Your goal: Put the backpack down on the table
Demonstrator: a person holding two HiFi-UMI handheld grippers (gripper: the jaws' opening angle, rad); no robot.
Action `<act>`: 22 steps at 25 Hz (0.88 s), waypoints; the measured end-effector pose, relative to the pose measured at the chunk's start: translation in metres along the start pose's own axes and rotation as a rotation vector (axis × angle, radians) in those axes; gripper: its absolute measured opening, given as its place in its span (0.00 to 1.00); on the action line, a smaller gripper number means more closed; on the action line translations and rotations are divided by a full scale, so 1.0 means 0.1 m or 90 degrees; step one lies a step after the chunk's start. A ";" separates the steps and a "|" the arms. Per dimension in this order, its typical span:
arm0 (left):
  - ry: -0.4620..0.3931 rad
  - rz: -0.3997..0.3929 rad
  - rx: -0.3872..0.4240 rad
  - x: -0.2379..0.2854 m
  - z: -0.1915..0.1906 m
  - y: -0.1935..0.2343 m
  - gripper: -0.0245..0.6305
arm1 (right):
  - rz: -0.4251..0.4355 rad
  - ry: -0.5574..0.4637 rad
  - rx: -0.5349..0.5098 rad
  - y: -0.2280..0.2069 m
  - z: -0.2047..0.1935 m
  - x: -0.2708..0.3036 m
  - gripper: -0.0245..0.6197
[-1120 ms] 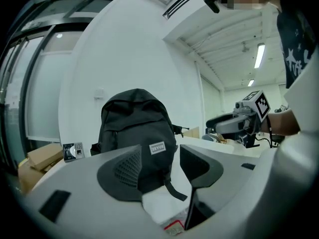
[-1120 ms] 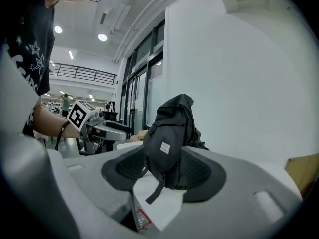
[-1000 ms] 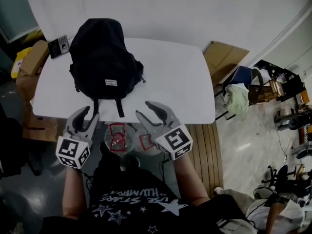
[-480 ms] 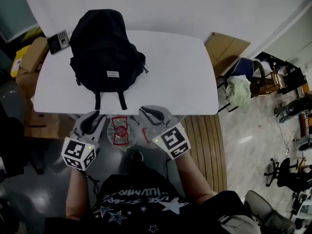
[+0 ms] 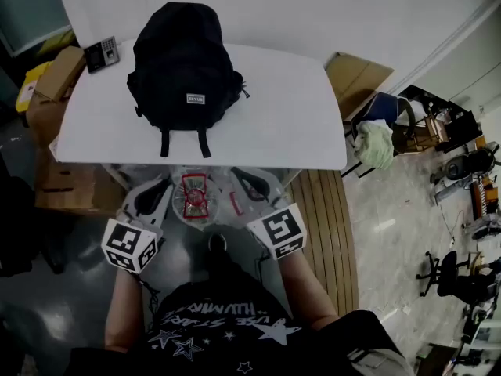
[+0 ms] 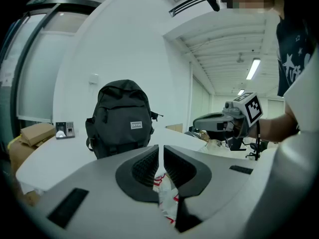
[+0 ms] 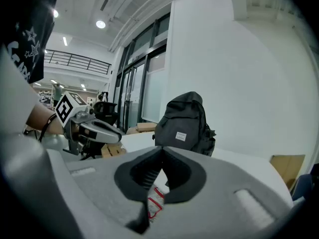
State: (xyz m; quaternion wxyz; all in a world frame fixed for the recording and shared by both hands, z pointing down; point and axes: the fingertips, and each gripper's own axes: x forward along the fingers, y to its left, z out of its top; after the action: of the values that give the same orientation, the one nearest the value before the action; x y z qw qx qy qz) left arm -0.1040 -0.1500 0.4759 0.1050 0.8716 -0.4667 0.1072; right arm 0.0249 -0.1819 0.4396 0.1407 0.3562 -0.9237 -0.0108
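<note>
Around the white table [image 5: 286,120] we see a small keypad device [image 5: 102,53] at the far left corner of the tabletop, cardboard boxes [image 5: 53,84] on the floor off its left edge, and flat cardboard [image 5: 356,73] beyond its far right corner. A chair draped with pale green cloth [image 5: 376,143] stands off the right edge. Just off the near edge, between our two claws, sits a round clear thing with red-and-white markings [image 5: 193,198].

The black backpack [image 5: 186,65] stands upright on the far left part of the tabletop, its label facing us and two straps trailing toward the near edge. Nothing lies between it and us but bare tabletop.

Both hands are held off the near edge, well apart from the backpack, aimed at it and tipped slightly down. The left gripper [image 6: 160,149] has just been closing. Its jaws are all but together with only a thin slit and nothing between them. The right gripper [image 7: 161,152] has its jaws pressed together, empty.
</note>
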 end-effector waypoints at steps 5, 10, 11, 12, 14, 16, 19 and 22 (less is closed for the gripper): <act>-0.003 -0.006 -0.009 -0.40 -0.10 -0.10 0.05 | -0.010 0.005 0.004 0.38 0.00 -0.17 0.04; 0.004 -0.023 -0.012 -0.82 -0.18 -0.29 0.05 | -0.009 0.008 -0.001 0.82 0.01 -0.40 0.04; 0.003 -0.025 -0.007 -0.90 -0.19 -0.33 0.05 | -0.008 0.008 -0.002 0.91 0.02 -0.45 0.04; 0.000 -0.025 -0.001 -0.97 -0.19 -0.35 0.05 | -0.008 0.009 -0.004 0.99 0.02 -0.49 0.04; -0.005 -0.026 0.006 -1.10 -0.19 -0.38 0.05 | -0.005 0.012 -0.013 1.14 0.04 -0.56 0.04; -0.009 -0.028 0.007 -1.25 -0.22 -0.45 0.05 | -0.003 0.013 -0.024 1.30 0.07 -0.65 0.04; -0.010 -0.035 0.015 -1.49 -0.27 -0.61 0.05 | -0.004 0.009 -0.030 1.55 0.10 -0.84 0.04; -0.011 -0.043 0.020 -1.70 -0.32 -0.74 0.05 | -0.005 0.017 -0.029 1.78 0.06 -1.01 0.04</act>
State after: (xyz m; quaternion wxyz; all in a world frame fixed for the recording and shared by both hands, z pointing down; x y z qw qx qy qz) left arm -0.1371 0.0334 0.4521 0.0906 0.8893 -0.4363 0.1030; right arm -0.0220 0.0168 0.4297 0.1610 0.3568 -0.9198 -0.0277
